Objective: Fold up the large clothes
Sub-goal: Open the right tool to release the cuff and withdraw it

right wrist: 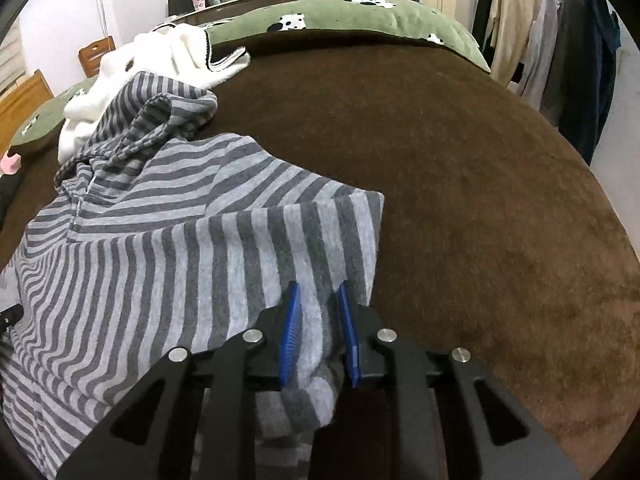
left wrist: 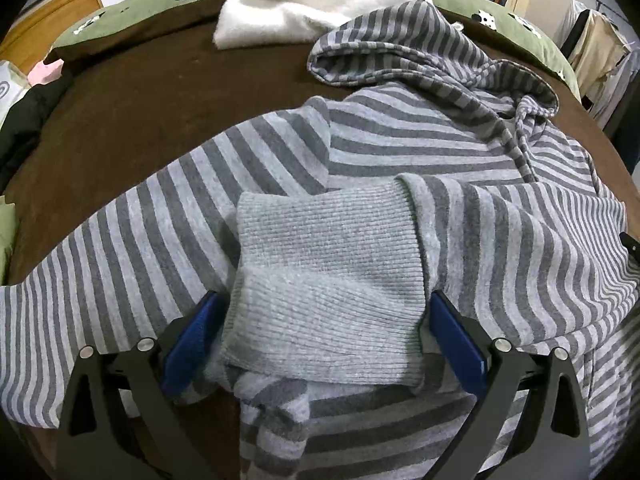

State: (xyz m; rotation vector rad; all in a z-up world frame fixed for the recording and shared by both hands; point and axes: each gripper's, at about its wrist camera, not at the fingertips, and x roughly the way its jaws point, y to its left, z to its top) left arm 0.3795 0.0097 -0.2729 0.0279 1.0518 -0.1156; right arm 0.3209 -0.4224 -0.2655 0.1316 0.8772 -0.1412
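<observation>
Hoodie (left wrist: pixel 400 140) sprawls across the brown bed (right wrist: pixel 460 160); left claw (left wrist: pixel 326 312) gapes around its ribbed cuff (left wrist: pixel 328 264), right claw (right wrist: pixel 318 300) clamps the striped edge at lower centre, probably for folding inward.

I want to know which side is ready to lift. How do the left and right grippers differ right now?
The left gripper stands wide open, with the hoodie's ribbed cuff lying loose between its fingers; the right gripper has closed narrow, pinching a fold of the striped hoodie. The left is over the garment's middle; the right is at its edge, beside the bare brown blanket. Both have blue pads and point down at the hoodie.
</observation>
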